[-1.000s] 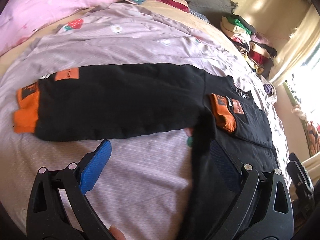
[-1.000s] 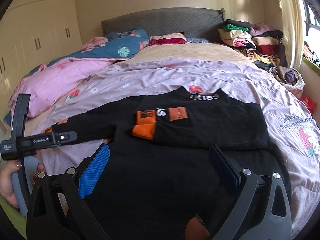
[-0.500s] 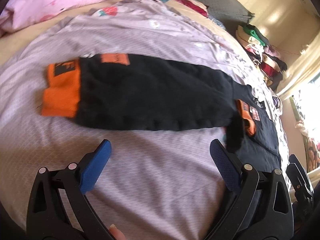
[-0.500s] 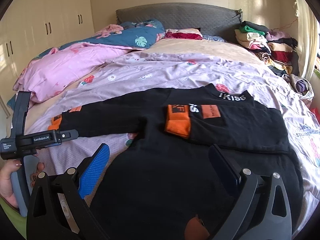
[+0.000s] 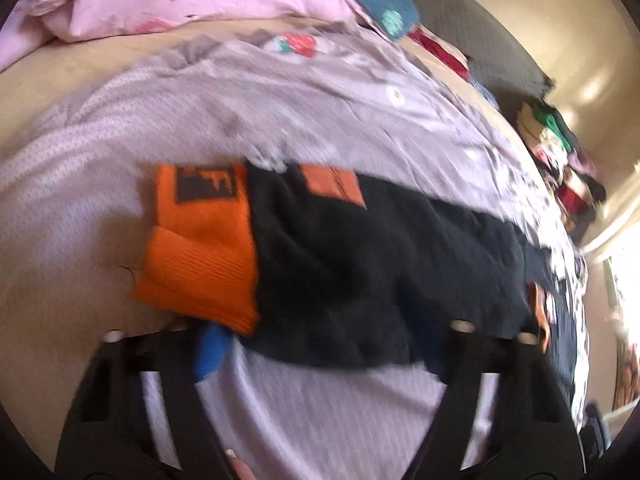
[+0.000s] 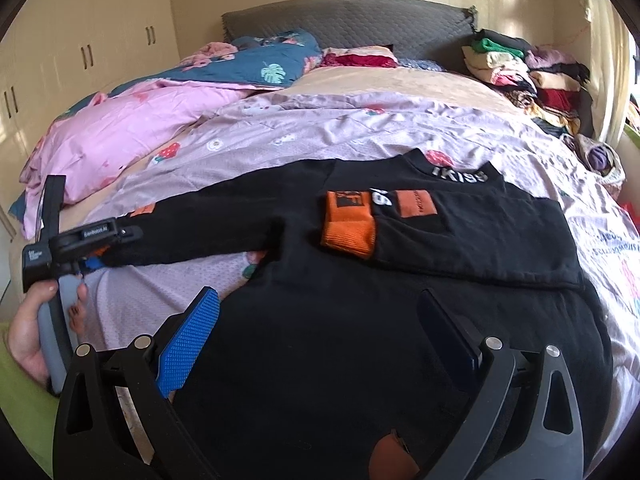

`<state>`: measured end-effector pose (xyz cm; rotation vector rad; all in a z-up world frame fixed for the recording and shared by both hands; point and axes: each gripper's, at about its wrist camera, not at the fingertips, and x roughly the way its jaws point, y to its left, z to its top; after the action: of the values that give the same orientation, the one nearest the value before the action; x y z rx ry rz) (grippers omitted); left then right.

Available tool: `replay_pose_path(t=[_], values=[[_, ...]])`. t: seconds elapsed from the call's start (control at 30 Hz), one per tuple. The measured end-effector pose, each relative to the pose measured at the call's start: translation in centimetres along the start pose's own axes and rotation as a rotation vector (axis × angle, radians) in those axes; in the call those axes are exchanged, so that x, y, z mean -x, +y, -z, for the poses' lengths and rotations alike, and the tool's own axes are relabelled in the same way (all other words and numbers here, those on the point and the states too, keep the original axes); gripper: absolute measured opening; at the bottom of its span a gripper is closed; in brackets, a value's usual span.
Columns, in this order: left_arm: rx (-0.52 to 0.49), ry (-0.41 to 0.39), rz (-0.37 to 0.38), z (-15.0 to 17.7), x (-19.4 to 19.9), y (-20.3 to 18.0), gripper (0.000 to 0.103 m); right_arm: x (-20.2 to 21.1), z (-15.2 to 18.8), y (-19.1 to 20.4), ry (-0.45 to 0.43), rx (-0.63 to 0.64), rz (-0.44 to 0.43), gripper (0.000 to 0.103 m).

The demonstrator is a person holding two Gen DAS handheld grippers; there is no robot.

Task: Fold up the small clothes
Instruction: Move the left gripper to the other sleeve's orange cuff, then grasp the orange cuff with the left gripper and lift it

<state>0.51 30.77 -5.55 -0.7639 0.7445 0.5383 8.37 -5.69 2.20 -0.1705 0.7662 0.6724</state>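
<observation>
Left tongs (image 5: 320, 344) now at sleeve cuff (image 5: 200, 248), blurred but spread, right view alone shows folded sleeve (image 6: 460, 232), right tongs (image 6: 320, 332) spread.

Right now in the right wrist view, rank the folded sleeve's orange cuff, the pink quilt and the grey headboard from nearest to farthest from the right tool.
1. Orange cuff, straight ahead on the black top.
2. Pink quilt, far left.
3. Grey headboard, at the back.

Pink duvet (image 6: 116, 136), clothes pile (image 6: 524, 72), wardrobe (image 6: 80, 40)
</observation>
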Motion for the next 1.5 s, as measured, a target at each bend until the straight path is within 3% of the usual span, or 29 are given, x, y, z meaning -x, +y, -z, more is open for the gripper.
replay_pose_path(t=[0.03,0.1,0.17,0.57,1.0,1.5], values=[[0.015,-0.005,0.000,-0.4,0.0,0.2,0.031,0.0,0.1,-0.3,0.000,-0.009,0.002,0.099],[0.045,-0.016,0.002,-1.1,0.2,0.8,0.011,0.1,0.2,-1.0,0.001,-0.027,0.008,0.099],[0.060,-0.036,0.044,-1.3,1.3,0.8,0.011,0.4,0.3,-1.7,-0.005,-0.038,0.015,0.099],[-0.087,-0.172,0.183,-2.7,8.2,-6.5,0.009,3.0,0.6,-6.0,-0.062,-0.144,0.047,0.099],[-0.241,-0.193,0.262,-2.9,9.1,-16.3,0.009,4.5,1.3,-10.5,-0.098,-0.231,0.106,0.099],[-0.393,-0.164,0.342,-0.3,8.0,-25.9,0.009,5.7,-1.6,-14.7,-0.103,-0.279,0.037,0.099]])
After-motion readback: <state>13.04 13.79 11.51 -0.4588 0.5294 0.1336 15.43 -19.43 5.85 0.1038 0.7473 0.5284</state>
